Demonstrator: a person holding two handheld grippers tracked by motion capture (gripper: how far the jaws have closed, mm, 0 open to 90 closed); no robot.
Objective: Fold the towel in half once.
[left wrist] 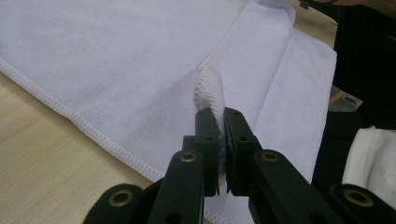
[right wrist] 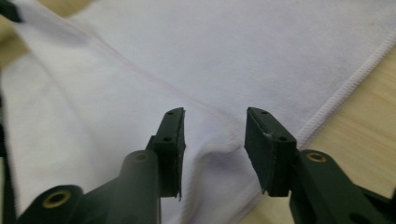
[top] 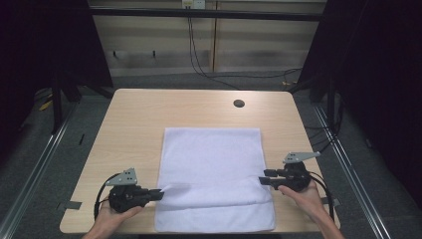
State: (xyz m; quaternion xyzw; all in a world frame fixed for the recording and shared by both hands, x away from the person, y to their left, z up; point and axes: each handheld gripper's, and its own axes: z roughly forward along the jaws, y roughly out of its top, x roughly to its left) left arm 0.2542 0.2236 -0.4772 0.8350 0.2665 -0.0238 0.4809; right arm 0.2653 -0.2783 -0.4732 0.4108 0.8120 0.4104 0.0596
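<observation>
— So, what's happening with the white towel lying on the table?
— Left gripper is pinching its hem; right gripper is gaping over the fold. Clamp it before lifting evenly.

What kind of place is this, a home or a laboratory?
Probably a lab recording station: a bare table ringed by dark curtains, cables hanging down the back wall, and a towel laid out between two hand-held claws.

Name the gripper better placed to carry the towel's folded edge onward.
Left. The left gripper is shut on the white towel at its hem; the right gripper stands open over the fold, gripping nothing yet.
</observation>
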